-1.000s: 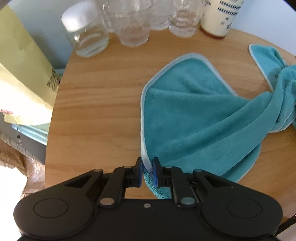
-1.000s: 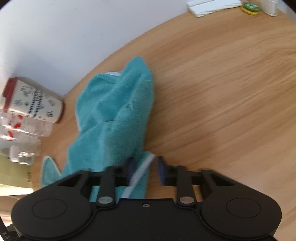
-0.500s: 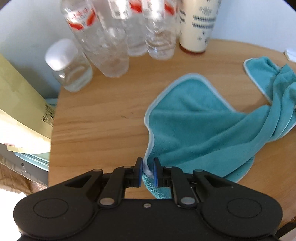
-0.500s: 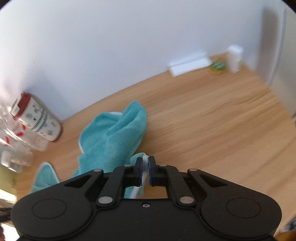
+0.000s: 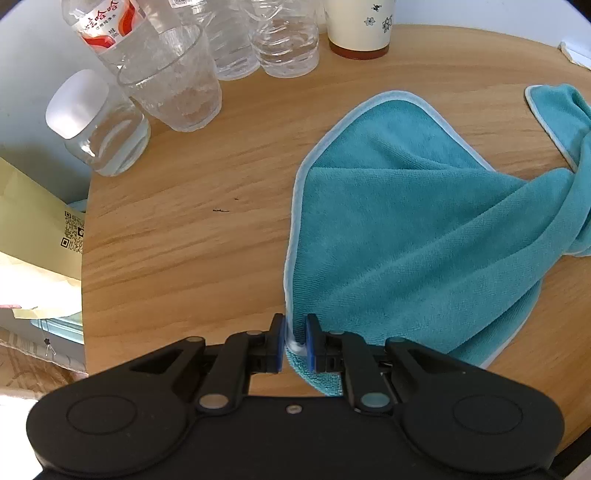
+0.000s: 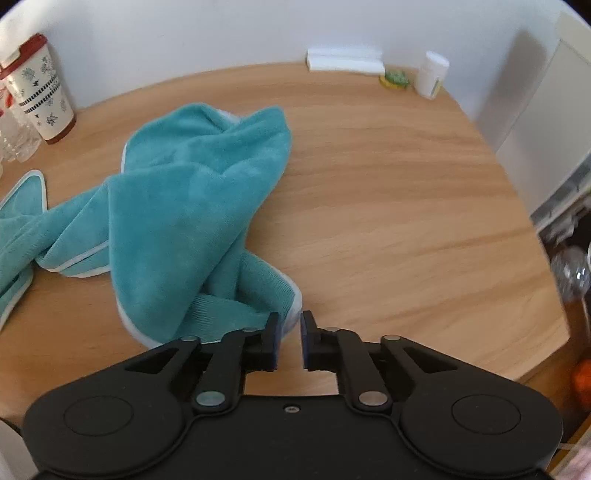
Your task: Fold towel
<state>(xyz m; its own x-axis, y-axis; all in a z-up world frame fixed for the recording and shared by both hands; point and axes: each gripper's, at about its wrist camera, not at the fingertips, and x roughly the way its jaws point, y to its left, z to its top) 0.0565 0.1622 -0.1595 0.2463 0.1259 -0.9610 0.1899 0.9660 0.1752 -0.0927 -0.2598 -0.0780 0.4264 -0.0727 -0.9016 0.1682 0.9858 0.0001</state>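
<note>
The teal towel [image 5: 413, 236] lies crumpled on the round wooden surface [image 5: 192, 236], with one rounded corner spread flat toward the far side and the rest gathered into a twisted ridge that runs off to the right.

The left tongs [image 5: 295, 341] are clamped on the towel's pale-bound edge at the near edge of the surface; the binding passes straight up between the two blue pads, and a small flap of cloth hangs below them. From that grip the towel's bound edge climbs away toward the far corner.

In the right wrist view the towel [image 6: 184, 206] is heaped to the left and ahead of the right tongs [image 6: 289, 338]. These tongs stand slightly apart. The towel's near corner lies against the inner face of the left pad and reaches into the gap, but whether the right pad touches the cloth cannot be told.

At the far left edge of the surface stand clear plastic bottles [image 5: 280, 40], a drinking glass [image 5: 173, 81] and a small capped jar [image 5: 99, 122], with a patterned cup [image 5: 360, 26] just beside them. Near the far right edge sit a white box [image 6: 345, 61] and a small white bottle [image 6: 431, 75].
</note>
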